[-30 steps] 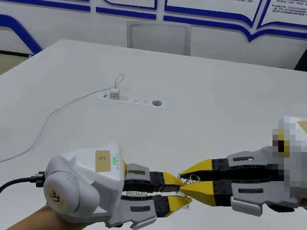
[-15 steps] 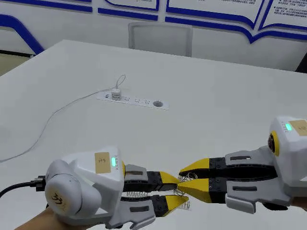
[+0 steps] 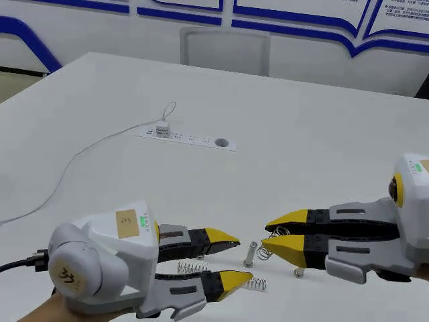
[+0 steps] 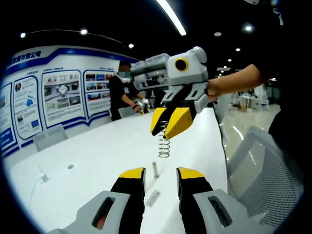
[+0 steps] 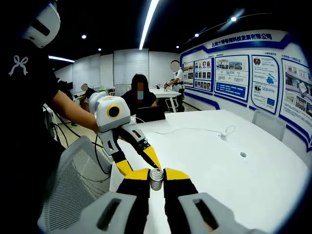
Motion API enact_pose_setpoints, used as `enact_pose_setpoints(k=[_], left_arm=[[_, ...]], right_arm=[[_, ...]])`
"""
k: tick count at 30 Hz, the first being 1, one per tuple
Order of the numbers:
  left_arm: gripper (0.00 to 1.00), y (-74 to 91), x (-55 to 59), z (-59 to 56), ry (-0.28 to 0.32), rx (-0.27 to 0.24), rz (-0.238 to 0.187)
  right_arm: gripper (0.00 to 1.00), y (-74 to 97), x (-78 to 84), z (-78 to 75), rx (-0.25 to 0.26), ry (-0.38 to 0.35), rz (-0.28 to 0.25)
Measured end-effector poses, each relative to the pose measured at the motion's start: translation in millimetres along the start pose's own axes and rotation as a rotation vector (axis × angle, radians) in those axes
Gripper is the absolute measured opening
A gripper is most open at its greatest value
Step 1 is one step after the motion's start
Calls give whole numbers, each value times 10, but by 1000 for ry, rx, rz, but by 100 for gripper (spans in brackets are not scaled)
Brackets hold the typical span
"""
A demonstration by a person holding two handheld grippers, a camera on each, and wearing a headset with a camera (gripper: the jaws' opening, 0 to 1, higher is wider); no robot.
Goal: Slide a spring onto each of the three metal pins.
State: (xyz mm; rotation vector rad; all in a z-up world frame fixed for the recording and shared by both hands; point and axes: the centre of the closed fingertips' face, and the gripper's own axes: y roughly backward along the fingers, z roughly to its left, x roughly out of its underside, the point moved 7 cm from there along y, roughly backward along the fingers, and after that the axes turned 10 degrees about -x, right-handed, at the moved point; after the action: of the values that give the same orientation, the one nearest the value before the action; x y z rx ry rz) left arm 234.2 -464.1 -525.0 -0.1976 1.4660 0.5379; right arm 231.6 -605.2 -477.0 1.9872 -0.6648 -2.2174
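Gripping a spring (image 5: 156, 179), right tongs (image 3: 267, 231) hover near a seemingly upright pin (image 3: 250, 253); left tongs (image 4: 160, 171) gape empty.

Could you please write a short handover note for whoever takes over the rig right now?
Left gripper: open, empty, low over the table.
Right gripper: shut on a spring, close to the upright pin.
On the table: loose springs, and what looks like a second pin.
Done: no pin seen carries a spring.
Left: thread the held spring onto the pin, then do the rest.
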Motion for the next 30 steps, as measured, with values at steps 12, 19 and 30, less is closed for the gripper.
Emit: enact_pose_setpoints(k=[12, 19, 30], left_arm=[[35, 172, 115, 195, 75, -113, 1], [42, 297, 210, 265, 105, -150, 10], [54, 450, 318, 355, 142, -224, 27]], right_arm=[[11, 262, 215, -329, 157, -60, 29], [11, 374, 386, -464, 229, -93, 38], [11, 444, 656, -607, 309, -151, 64]])
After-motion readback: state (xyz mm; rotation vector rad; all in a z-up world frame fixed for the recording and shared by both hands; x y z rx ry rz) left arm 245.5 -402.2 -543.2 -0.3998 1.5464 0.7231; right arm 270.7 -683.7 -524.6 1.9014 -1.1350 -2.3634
